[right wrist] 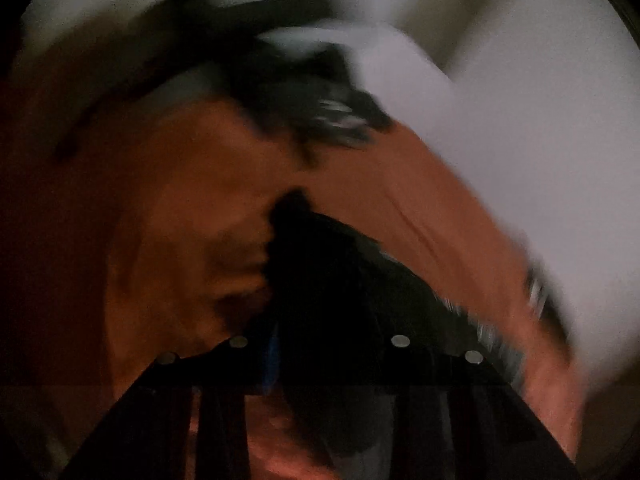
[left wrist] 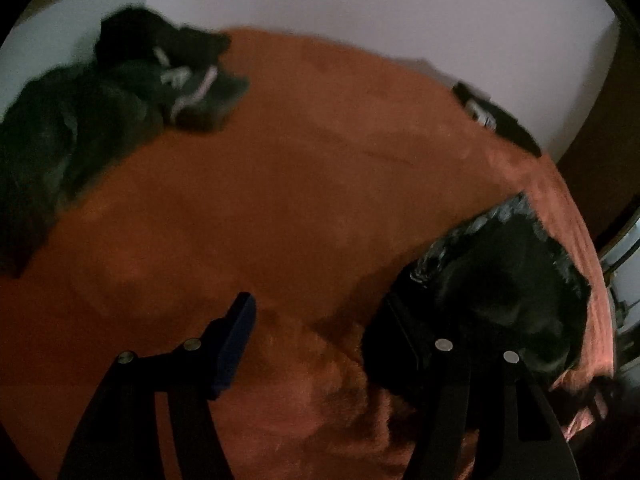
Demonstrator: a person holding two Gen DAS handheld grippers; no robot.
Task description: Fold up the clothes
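The left gripper (left wrist: 320,344) is seen with fingers spread wide, nothing between them, above a rust-orange bed cover (left wrist: 304,160). A crumpled black garment (left wrist: 504,288) lies at the near right. A dark clothes pile (left wrist: 100,112) sits far left. The right gripper (right wrist: 320,344) has fingers narrowed on black cloth (right wrist: 320,264); the view is blurred.

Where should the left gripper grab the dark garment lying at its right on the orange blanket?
Probably the pale-trimmed edge of the garment, coming from the open blanket side on its left. That edge stands slightly raised and faces the left gripper, whose jaws stand open; the rest looks bunched and dark.
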